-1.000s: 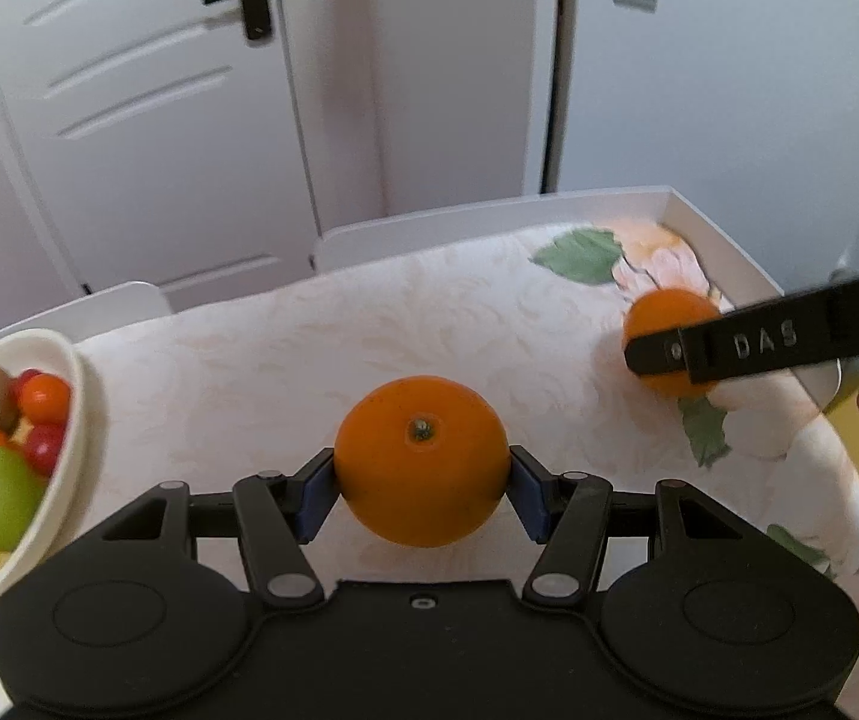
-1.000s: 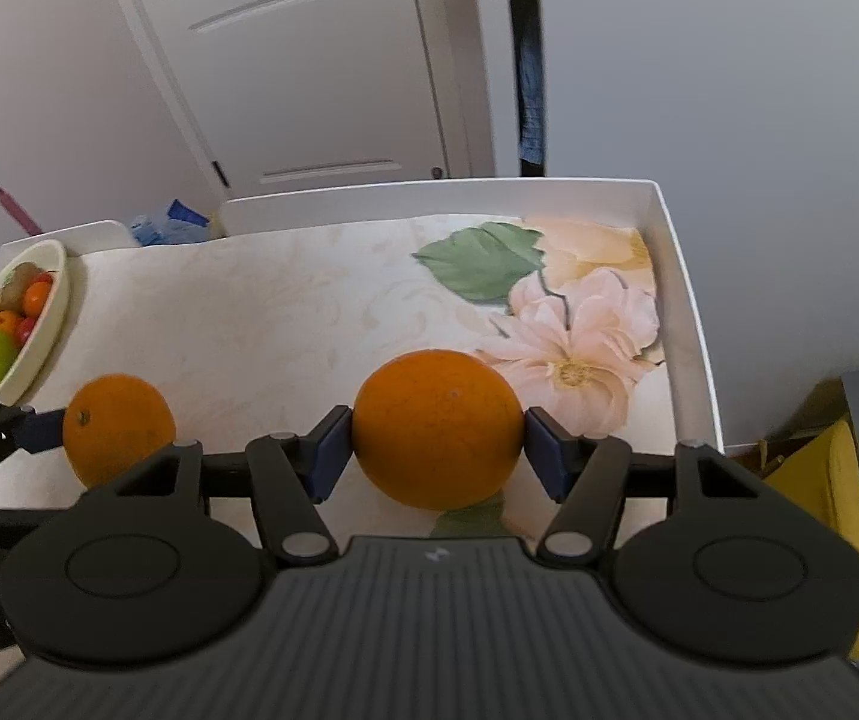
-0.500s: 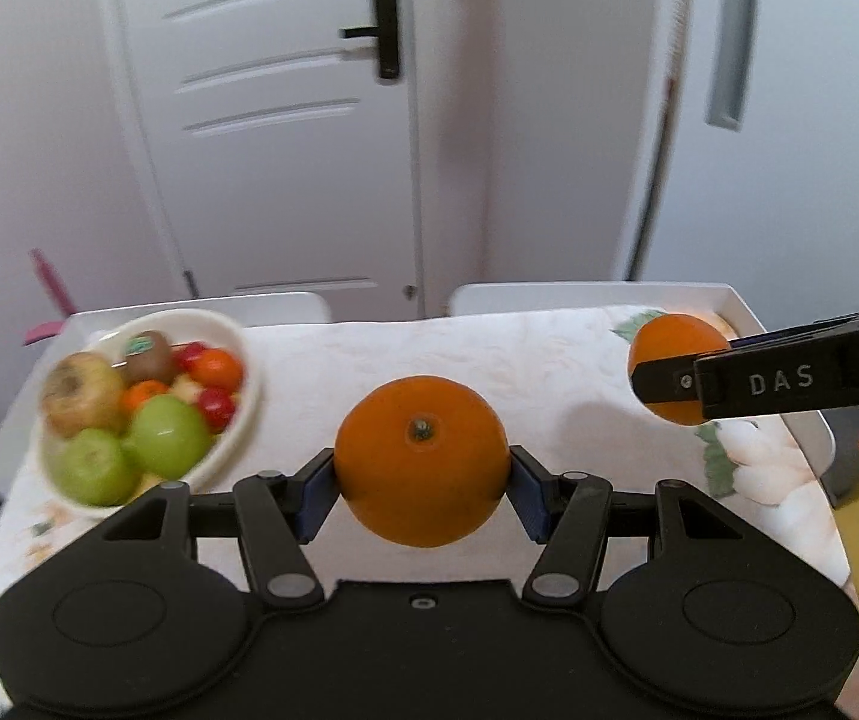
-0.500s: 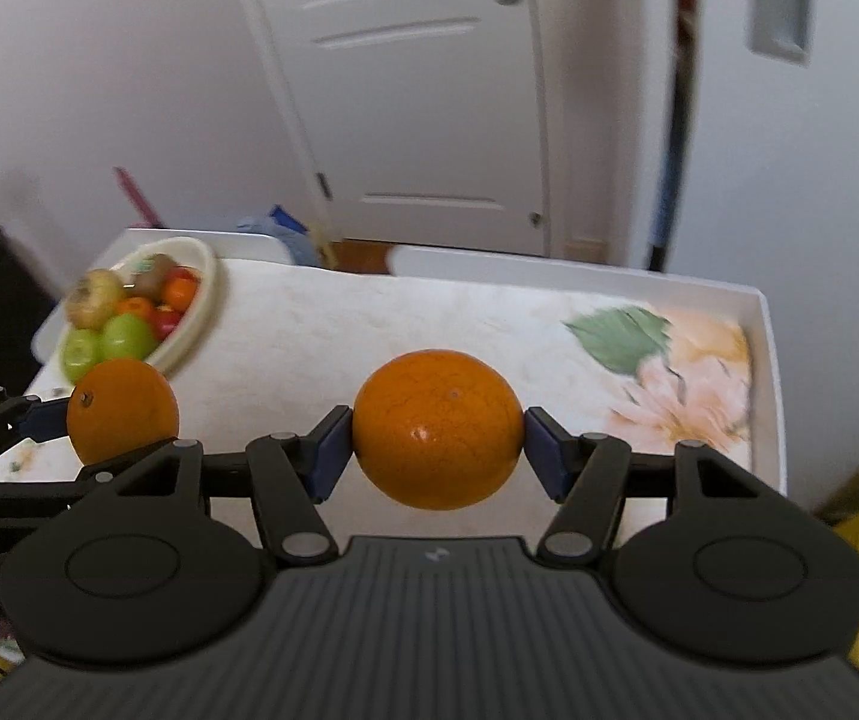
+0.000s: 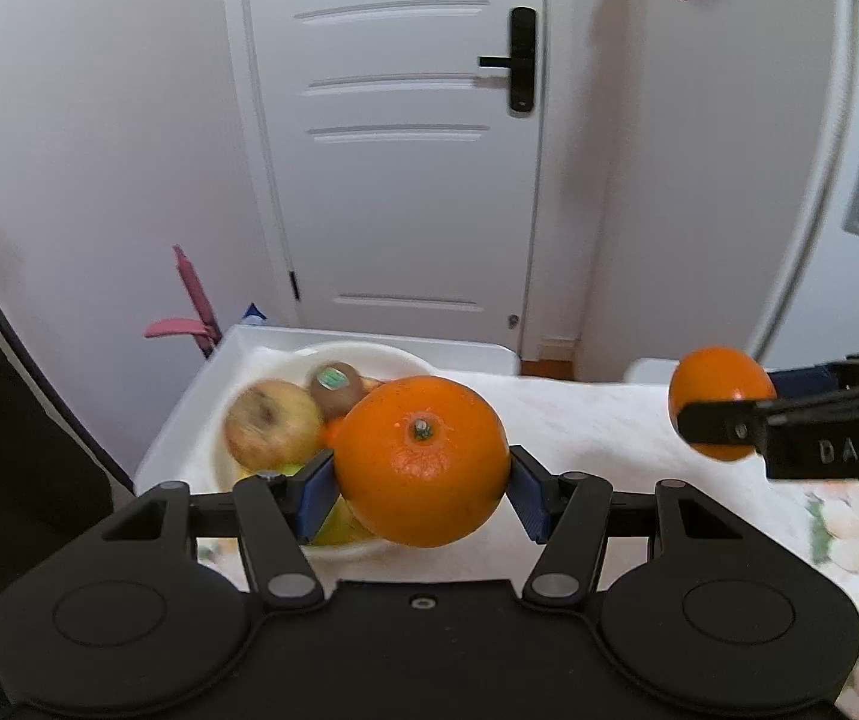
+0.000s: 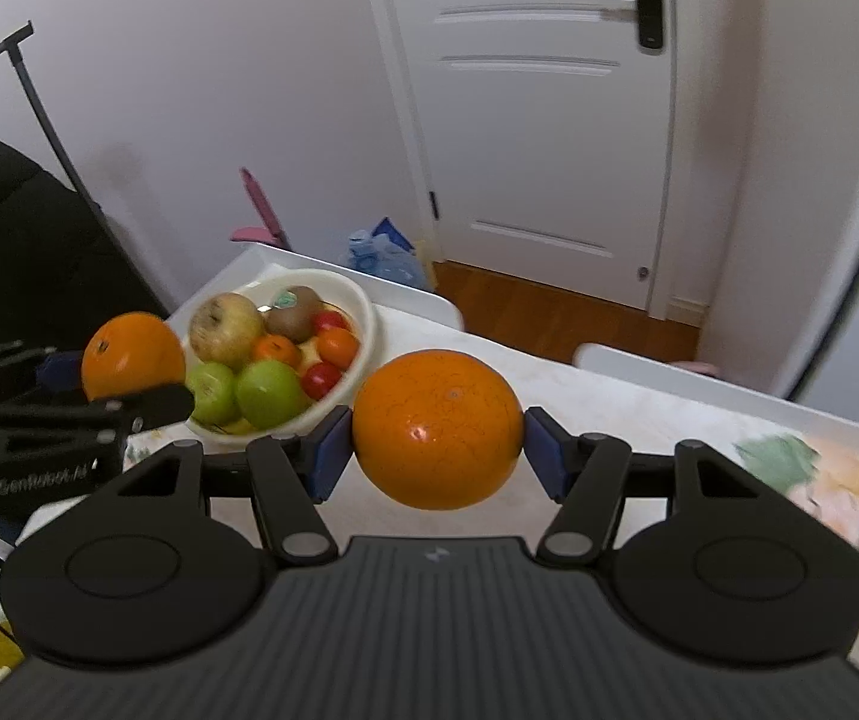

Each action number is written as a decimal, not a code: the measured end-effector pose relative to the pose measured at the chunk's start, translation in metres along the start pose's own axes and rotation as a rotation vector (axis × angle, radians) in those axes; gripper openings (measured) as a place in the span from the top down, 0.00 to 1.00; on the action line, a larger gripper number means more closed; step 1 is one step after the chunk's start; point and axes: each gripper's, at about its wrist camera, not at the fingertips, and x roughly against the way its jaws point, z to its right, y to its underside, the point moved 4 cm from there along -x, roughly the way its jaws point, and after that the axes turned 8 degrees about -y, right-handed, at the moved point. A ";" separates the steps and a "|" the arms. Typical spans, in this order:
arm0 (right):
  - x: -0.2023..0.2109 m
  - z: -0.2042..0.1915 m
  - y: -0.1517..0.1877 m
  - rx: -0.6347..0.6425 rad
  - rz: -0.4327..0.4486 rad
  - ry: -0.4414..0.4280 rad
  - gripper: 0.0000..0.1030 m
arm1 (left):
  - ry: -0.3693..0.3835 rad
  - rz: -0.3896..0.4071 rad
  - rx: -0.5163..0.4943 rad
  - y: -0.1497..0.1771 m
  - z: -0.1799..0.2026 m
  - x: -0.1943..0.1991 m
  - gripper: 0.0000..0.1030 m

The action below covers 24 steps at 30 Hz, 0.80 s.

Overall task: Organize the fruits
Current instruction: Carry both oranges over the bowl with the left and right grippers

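At the left end of the white raised-edge table [image 6: 837, 426], the cream round bowl [image 6: 363, 306] is already crowded with apples, a brown kiwi with a sticker and small red and orange fruits. Just beside it, the left gripper [image 5: 420, 483] is closed on a round orange with a green stem scar [image 5: 420, 459], both blue pads pressed on its sides, and carries it above the bowl's near rim. Further right, the right gripper [image 6: 435, 450] clamps a second glossy orange [image 6: 435, 429] over the bare tablecloth. I think the oranges should go in one at a time: lower each into a gap, let it rest, then open slowly, or the pile may roll out.
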 end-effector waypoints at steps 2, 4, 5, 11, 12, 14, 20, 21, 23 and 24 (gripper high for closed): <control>-0.012 -0.009 -0.008 0.001 -0.004 -0.008 0.26 | -0.002 -0.001 -0.004 -0.009 -0.014 -0.010 0.38; -0.027 -0.019 -0.017 0.000 -0.010 -0.015 0.26 | -0.002 -0.006 -0.010 -0.017 -0.027 -0.022 0.38; -0.034 -0.022 -0.020 -0.001 -0.014 -0.017 0.26 | -0.001 -0.009 -0.014 -0.021 -0.032 -0.029 0.38; -0.077 -0.038 -0.040 -0.017 -0.035 -0.015 0.26 | 0.014 -0.028 -0.039 -0.041 -0.059 -0.075 0.38; -0.084 -0.040 -0.043 -0.019 -0.039 -0.013 0.26 | 0.017 -0.031 -0.045 -0.044 -0.062 -0.083 0.38; -0.096 -0.042 -0.047 -0.021 -0.046 -0.008 0.26 | 0.025 -0.039 -0.054 -0.050 -0.068 -0.101 0.38; -0.129 -0.044 -0.056 -0.048 -0.066 0.012 0.26 | 0.056 -0.064 -0.070 -0.059 -0.080 -0.146 0.38; -0.133 -0.043 -0.056 -0.052 -0.069 0.014 0.26 | 0.057 -0.069 -0.073 -0.059 -0.081 -0.152 0.38; -0.140 -0.044 -0.057 -0.056 -0.078 0.020 0.26 | 0.063 -0.083 -0.073 -0.057 -0.083 -0.164 0.38; -0.144 -0.044 -0.056 -0.058 -0.083 0.021 0.26 | 0.065 -0.089 -0.074 -0.056 -0.083 -0.168 0.38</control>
